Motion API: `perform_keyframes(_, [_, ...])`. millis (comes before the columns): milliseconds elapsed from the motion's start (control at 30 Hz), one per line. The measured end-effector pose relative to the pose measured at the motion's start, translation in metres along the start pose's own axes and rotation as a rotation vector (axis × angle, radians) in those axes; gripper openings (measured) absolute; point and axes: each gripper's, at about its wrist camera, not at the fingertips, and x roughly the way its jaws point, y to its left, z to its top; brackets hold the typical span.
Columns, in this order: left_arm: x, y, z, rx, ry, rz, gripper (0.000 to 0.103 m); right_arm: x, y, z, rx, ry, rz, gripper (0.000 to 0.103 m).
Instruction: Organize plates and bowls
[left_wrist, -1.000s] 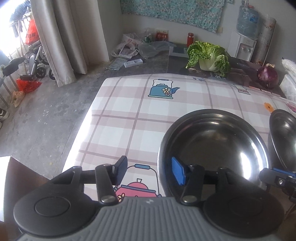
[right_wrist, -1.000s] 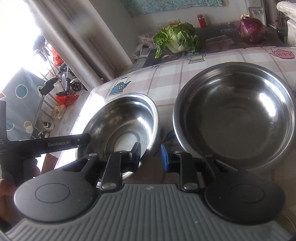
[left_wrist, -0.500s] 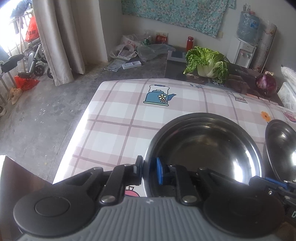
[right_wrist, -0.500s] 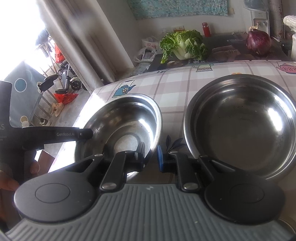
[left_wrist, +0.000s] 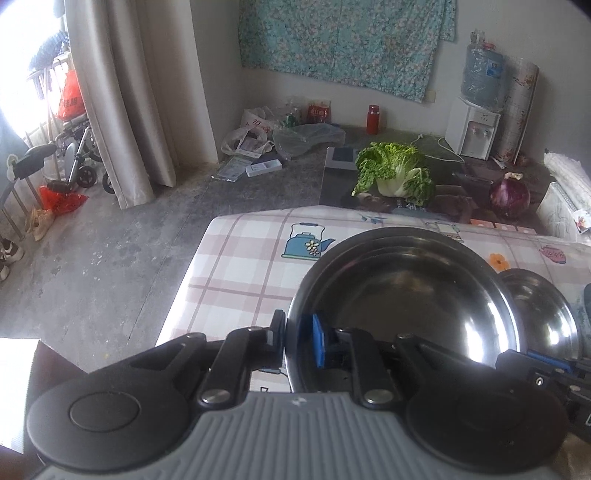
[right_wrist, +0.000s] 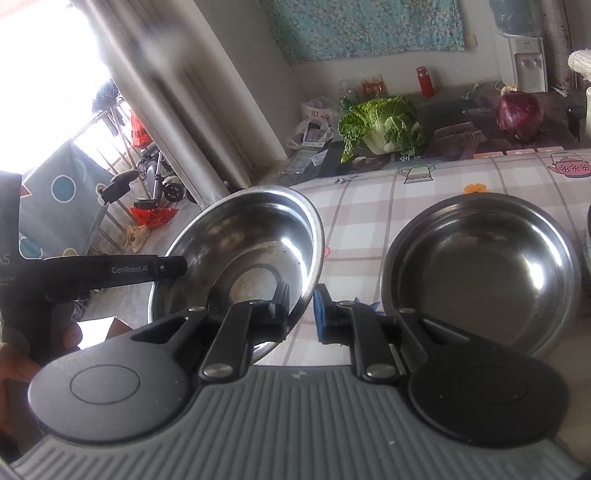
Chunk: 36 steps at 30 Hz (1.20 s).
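Note:
A steel bowl (left_wrist: 406, 295) hangs lifted and tilted above the checked tablecloth (left_wrist: 240, 266). My left gripper (left_wrist: 291, 332) is shut on its near left rim, one finger outside and the blue pad inside. In the right wrist view the same bowl (right_wrist: 251, 229) is at left, and my right gripper (right_wrist: 308, 299) is shut on its right rim. The left gripper (right_wrist: 177, 266) reaches in to the bowl's opposite rim there. A second steel bowl (right_wrist: 480, 266) rests on the cloth to the right, also visible as the second bowl (left_wrist: 539, 310) in the left wrist view.
A green cabbage (left_wrist: 395, 173) and a purple cabbage (left_wrist: 509, 194) sit on the dark surface beyond the table. The table's left edge (left_wrist: 184, 280) drops to bare floor. A water dispenser (left_wrist: 476, 129) stands at the back wall. A hand (right_wrist: 14, 369) holds the left gripper.
Both grippers closed onto opposite rims of the left bowl, then rose together. The bowl has left the tablecloth and now tilts; the second bowl stayed put.

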Motion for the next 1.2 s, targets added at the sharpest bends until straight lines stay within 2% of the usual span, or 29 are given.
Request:
perform_keyframes(233, [-0.017,-0.055,0.012,0.063,-0.024,-0.041,0.016,-0.05,-0.032,0.01,0.032,-0.048,-0.019,0.013])
perform_keyframes(533, [0.008,-0.135,0.012,0.132,0.007,-0.1,0.017,-0.092,-0.096,0.018,0.068,-0.074,-0.114,0.013])
perform_keyframes(800, [0.047,-0.166,0.004,0.163,0.076,-0.101,0.017,-0.077,-0.148,0.013,0.116,-0.024,-0.155,0.013])
perform_keyframes(1000, [0.066,-0.17,-0.004,0.173,0.111,-0.095,0.016,-0.049,-0.159,0.01,0.119,0.023,-0.167,0.014])
perform_keyframes(1200, [0.071,-0.171,-0.004,0.178,0.114,-0.089,0.016,-0.04,-0.151,0.009,0.052,0.023,-0.201,0.016])
